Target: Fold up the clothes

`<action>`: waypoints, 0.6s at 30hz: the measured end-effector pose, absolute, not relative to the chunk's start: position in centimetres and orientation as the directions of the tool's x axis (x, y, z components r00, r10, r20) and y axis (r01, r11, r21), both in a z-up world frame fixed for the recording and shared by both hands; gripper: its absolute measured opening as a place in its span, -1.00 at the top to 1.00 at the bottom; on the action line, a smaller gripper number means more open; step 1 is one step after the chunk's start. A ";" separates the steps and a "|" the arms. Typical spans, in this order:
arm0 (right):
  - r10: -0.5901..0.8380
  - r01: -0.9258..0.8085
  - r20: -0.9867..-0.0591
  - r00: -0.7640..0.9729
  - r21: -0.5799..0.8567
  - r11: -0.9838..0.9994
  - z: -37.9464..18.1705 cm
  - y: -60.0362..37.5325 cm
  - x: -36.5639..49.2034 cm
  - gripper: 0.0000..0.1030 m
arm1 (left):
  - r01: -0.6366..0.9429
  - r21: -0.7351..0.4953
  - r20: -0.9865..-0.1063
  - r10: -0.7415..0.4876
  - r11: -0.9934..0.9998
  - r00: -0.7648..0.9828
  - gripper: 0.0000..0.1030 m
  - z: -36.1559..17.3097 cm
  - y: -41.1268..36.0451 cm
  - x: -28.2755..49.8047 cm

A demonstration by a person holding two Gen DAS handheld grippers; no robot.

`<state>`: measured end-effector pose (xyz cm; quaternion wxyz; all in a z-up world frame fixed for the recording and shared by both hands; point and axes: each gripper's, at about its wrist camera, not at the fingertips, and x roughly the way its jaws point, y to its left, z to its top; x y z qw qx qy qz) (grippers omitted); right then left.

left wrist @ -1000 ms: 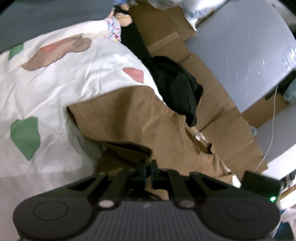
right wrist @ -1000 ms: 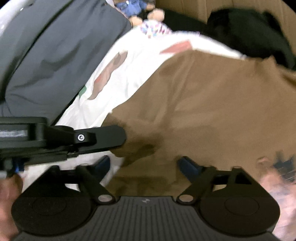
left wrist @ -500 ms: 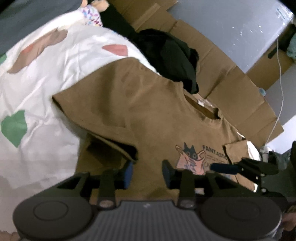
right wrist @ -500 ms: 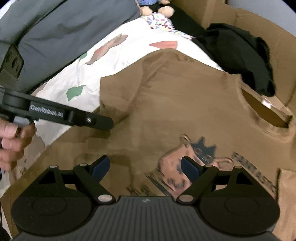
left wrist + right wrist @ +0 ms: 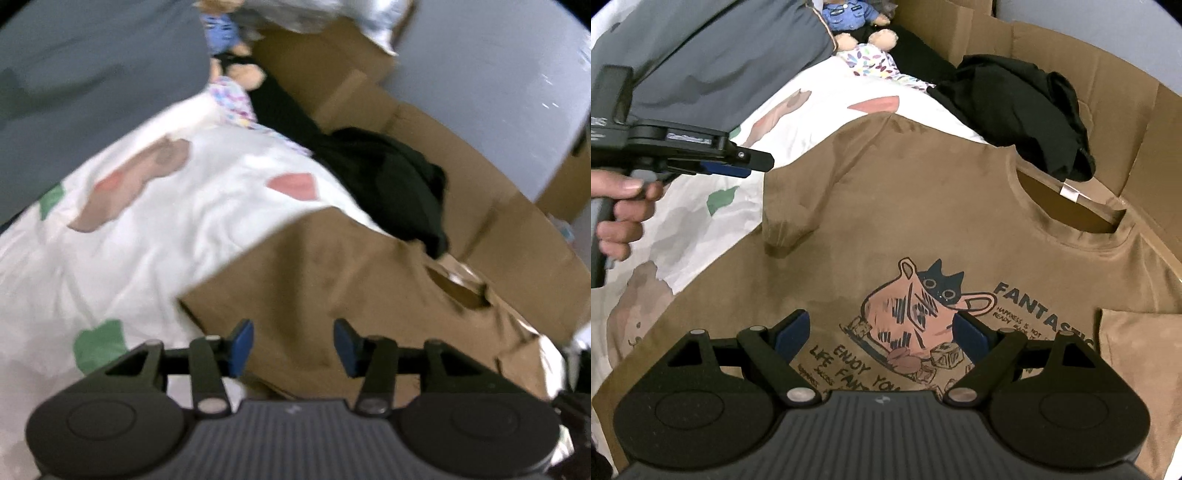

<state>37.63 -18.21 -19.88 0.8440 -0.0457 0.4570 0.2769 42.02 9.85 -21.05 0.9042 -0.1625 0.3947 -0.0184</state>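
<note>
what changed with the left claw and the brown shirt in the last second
The left claw let go of the brown t-shirt sleeve it was pinching and now stands open above it. The right claw stayed open, and the black garment kept its place.

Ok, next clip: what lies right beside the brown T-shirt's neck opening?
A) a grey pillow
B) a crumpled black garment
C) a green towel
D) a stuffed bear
B: in the right wrist view the black garment sits bunched against the collar of the brown T-shirt, on the cardboard.
</note>
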 end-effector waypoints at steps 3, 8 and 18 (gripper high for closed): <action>0.437 -0.504 -0.788 0.433 0.191 0.842 -19.9 -17.4 38.1 -0.71 | -0.189 -0.293 -0.701 -0.076 0.937 0.709 0.17 -21.7 11.3 42.4; 0.468 -0.532 -0.782 0.412 0.210 0.820 -20.7 -15.6 38.0 -0.71 | -0.229 -0.275 -0.724 -0.044 0.934 0.689 0.17 -22.8 12.2 43.3; 0.505 -0.544 -0.775 0.381 0.254 0.800 -21.9 -14.1 38.1 -0.60 | -0.318 -0.296 -0.760 -0.020 0.901 0.649 0.17 -25.9 14.4 45.6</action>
